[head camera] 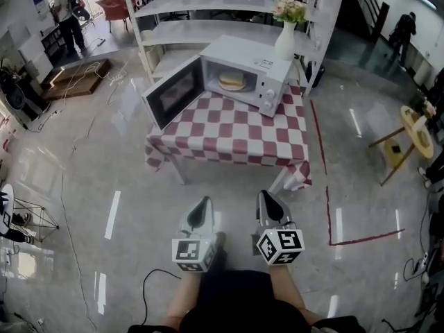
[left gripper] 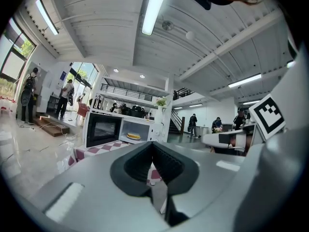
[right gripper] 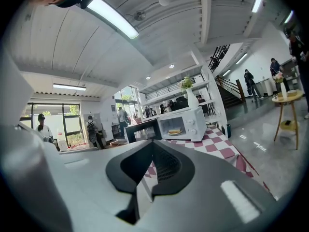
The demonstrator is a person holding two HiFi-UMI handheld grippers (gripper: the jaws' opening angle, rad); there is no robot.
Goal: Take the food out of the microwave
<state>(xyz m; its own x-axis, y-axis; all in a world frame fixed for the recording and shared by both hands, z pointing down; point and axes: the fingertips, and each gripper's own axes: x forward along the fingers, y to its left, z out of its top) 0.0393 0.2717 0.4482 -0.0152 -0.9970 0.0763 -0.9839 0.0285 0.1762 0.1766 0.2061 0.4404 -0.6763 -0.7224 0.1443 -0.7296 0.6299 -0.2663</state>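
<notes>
Risk, we reckon: left gripper (head camera: 202, 207) & right gripper (head camera: 268, 201) are both pinched shut, empty, so reaching in like this would shove the food (head camera: 232, 81) rather than grip it. Open door (head camera: 173, 92) ahead-left could get clipped. Food's inside the microwave (head camera: 270, 64), well ahead of both claws. We hold them side by side, low, pointing abt level at it.

Glossy grey floor (head camera: 139, 207) gives a straight run up to the red-and-white checked table (head camera: 236, 134). The white box microwave (head camera: 267, 68) has its dark-windowed door (head camera: 173, 92) hanging open on the left, so that side's blocked and the front is free. A tall white vase of flowers (head camera: 285, 41) crowds the back right corner, with white shelving (head camera: 208, 30) behind.
</notes>
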